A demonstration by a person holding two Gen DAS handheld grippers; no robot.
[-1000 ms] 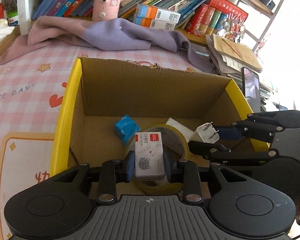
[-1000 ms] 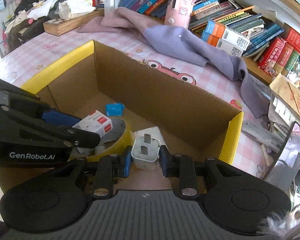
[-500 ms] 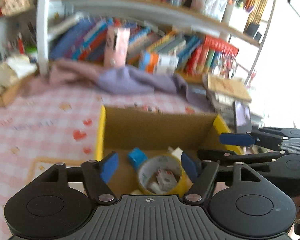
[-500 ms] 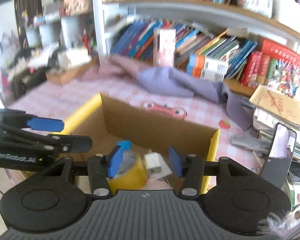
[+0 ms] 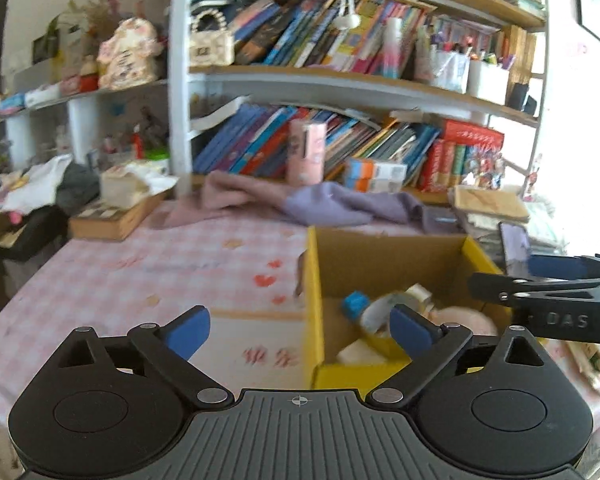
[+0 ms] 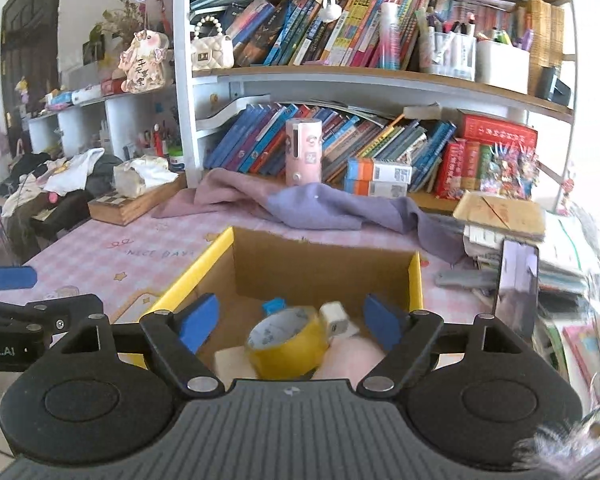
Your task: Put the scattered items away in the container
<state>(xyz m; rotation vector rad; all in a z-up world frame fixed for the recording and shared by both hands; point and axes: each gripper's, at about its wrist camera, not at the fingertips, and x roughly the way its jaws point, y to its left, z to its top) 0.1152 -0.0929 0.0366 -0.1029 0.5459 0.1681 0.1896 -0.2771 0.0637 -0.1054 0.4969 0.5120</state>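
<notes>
The cardboard box with a yellow rim (image 6: 416,280) stands on the pink checked table. Inside it lie a yellow tape roll (image 6: 288,340), a white plug (image 6: 336,320), a small blue item (image 6: 274,305) and a pale pink thing at the near wall. My right gripper (image 6: 292,320) hangs above and in front of the box, its jaws opening with nothing between them. My left gripper (image 5: 300,330) hovers over the box's left wall (image 5: 312,280), its jaws also opening and empty. The tape roll (image 5: 380,316) shows past its right finger.
A purple cloth (image 6: 320,208) lies behind the box, with a pink cylinder (image 6: 303,152) and a bookshelf beyond it. A phone (image 6: 518,280) stands upright at the right beside stacked papers. A wooden case (image 6: 136,202) sits at the far left.
Both grippers opened and let go: the left dropped the small white box, the right dropped the white plug. Both then pulled back and up from the box.
</notes>
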